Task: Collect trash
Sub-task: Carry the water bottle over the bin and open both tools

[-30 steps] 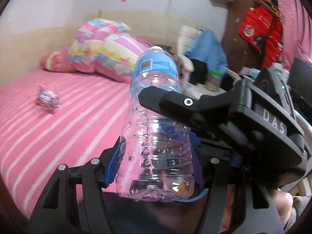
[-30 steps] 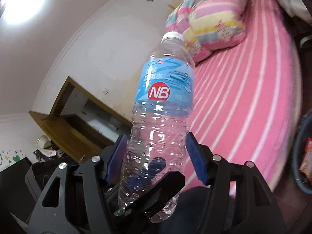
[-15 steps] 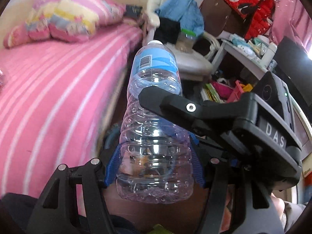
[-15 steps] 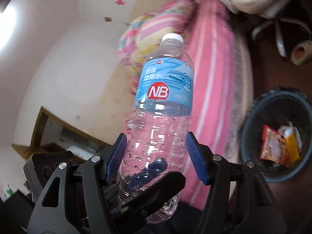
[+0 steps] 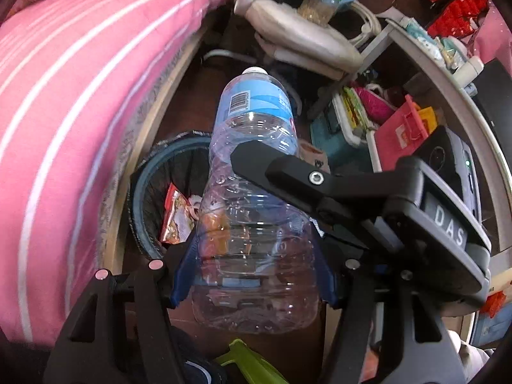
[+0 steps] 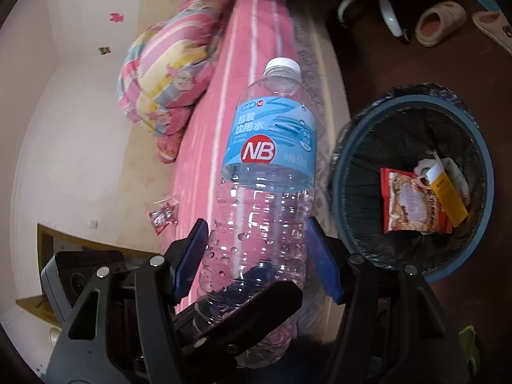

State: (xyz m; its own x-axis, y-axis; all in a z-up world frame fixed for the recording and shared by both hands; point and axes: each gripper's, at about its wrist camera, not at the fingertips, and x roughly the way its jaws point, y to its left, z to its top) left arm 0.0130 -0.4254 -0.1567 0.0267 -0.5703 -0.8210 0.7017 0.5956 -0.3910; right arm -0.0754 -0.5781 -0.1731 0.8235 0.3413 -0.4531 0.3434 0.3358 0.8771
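One bottle [image 6: 268,172], two grippers [image 5: 252,275] [image 6: 257,256] clamping; bin [image 6: 480,166] holds perhaps three wrappers.

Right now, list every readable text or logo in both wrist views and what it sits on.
"NB": red circle on the bottle label, also small at the label's top.
"饮用水": large white characters on that label; the line above and the small print are too blurred.
"DAS": right tool's grey housing.
Barcode digits on the bottle, snack wrapper and yellow carton print: unreadable.
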